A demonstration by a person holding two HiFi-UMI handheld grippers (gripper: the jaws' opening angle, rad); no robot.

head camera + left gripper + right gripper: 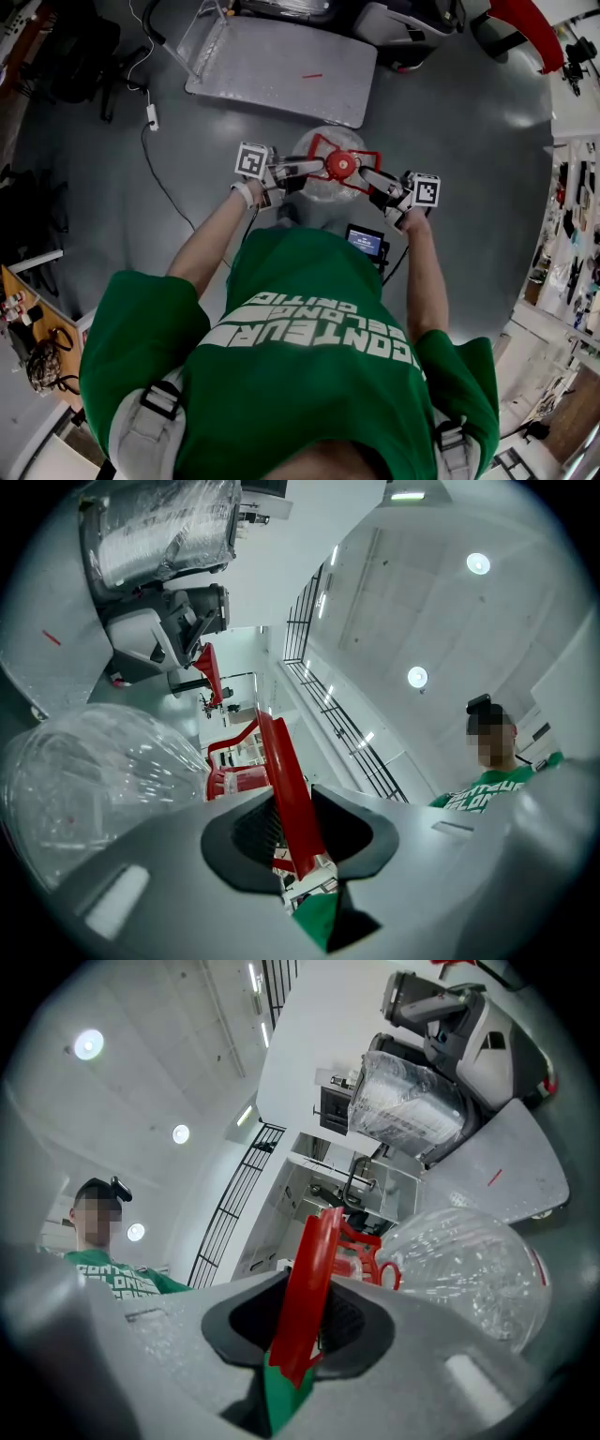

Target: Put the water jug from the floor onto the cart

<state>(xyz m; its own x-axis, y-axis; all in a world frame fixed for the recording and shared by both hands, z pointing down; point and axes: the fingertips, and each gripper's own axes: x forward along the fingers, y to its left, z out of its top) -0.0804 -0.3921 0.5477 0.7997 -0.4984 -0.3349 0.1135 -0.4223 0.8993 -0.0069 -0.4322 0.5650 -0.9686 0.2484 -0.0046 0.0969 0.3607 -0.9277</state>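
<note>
In the head view, the person in a green shirt holds both grippers out in front, with the water jug (317, 144) between them over the grey floor (459, 122), just short of the near edge of the cart (281, 66), whose flat deck is bare apart from a small red mark. The left gripper (315, 170) and the right gripper (367, 177) meet the jug's red handle (361, 156) from opposite sides, beside the red cap (340, 165). In the left gripper view, the left gripper (291, 841) has its jaws clenched on a bar of the red handle (284, 775), with the clear jug (94, 785) to the left and the cart deck (37, 644) beyond it. In the right gripper view, the right gripper (305, 1321) likewise has its jaws grasping a red handle bar (314, 1265). The jug (469, 1260) bulges at the right, with the cart deck (511, 1162) behind it.
</note>
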